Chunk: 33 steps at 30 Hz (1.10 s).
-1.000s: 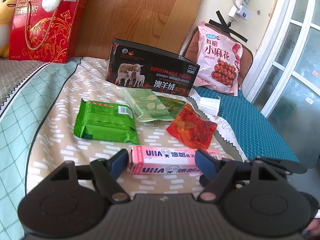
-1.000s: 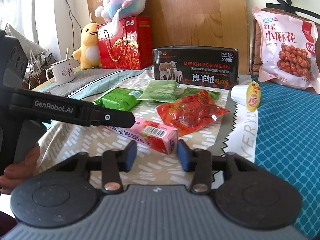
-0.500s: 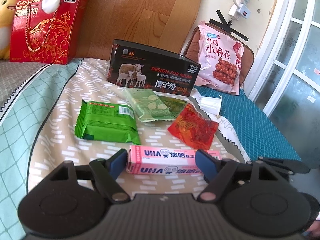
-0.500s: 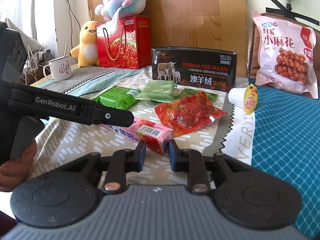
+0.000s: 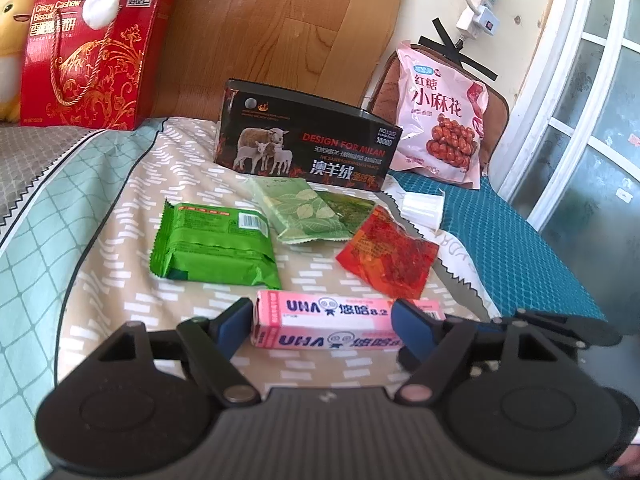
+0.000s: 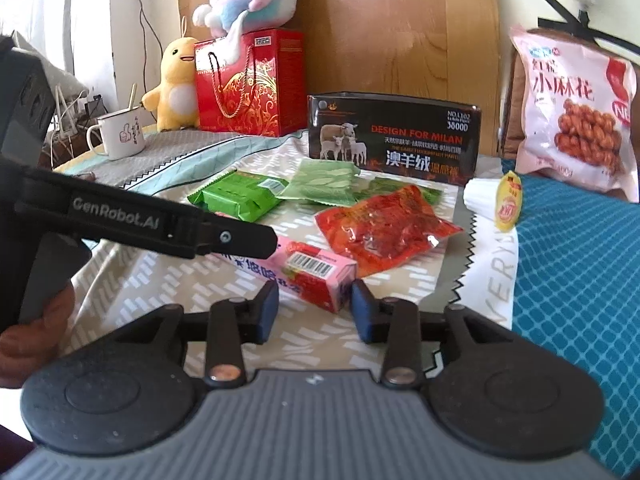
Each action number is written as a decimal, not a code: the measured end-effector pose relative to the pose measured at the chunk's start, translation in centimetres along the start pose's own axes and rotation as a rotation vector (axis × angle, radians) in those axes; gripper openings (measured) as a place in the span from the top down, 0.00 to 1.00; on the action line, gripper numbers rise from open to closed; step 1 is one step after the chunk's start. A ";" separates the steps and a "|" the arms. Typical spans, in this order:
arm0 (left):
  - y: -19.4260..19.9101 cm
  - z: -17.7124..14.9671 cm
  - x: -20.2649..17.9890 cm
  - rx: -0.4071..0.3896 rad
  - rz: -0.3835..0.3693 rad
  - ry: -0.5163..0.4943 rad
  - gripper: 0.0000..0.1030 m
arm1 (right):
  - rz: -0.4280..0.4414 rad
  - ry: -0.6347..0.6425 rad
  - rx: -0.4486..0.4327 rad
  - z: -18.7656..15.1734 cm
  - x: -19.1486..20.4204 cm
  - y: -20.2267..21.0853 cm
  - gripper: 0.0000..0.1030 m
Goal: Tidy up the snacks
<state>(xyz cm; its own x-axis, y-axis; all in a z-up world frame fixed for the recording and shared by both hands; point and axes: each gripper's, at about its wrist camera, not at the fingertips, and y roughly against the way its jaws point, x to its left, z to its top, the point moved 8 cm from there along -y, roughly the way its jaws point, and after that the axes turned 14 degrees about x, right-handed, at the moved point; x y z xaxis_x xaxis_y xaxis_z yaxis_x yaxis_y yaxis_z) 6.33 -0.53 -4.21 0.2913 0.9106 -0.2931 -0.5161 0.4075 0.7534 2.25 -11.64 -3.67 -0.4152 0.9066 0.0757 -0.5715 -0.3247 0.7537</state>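
The pink candy box [image 5: 328, 322] lies on the bed, lengthwise between the spread left gripper [image 5: 322, 326]. It looks light, stiff, crushable; the unloaded right gripper [image 6: 314, 312] is opening beside its barcode end.

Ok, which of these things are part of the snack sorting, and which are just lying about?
Snacks to sort:
pink UHA candy box
green biscuit pack
leaf-print green packet
red packet
pink fried-twist bag

Just lying about:
black sheep-print box
red gift box
mug
yellow plush duck
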 end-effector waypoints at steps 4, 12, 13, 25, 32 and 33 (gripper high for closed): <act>0.0 0.0 0.1 0.000 -0.002 0.000 0.25 | 0.006 -0.012 -0.003 0.0 -0.2 0.1 0.71; 0.0 0.1 0.2 0.001 0.003 -0.006 0.24 | -0.003 0.001 -0.003 0.0 0.0 0.1 0.71; 0.0 0.1 0.2 0.002 0.004 -0.007 0.24 | -0.003 0.000 -0.003 0.0 0.0 0.1 0.71; 0.0 0.1 0.2 0.002 0.004 -0.008 0.23 | -0.003 0.001 -0.003 0.0 0.0 0.1 0.71; 0.0 0.1 0.2 0.002 0.004 -0.007 0.23 | -0.003 0.000 -0.003 -0.1 0.1 0.1 0.71; 0.0 0.1 0.2 0.002 0.004 -0.008 0.23 | -0.003 0.001 -0.003 -0.1 0.1 0.1 0.71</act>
<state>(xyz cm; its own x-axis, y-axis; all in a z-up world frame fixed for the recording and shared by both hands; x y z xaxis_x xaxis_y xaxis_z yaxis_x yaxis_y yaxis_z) 6.46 -0.38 -4.19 0.2952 0.9117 -0.2856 -0.5158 0.4037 0.7556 2.10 -11.64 -3.60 -0.4140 0.9074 0.0724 -0.5752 -0.3225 0.7517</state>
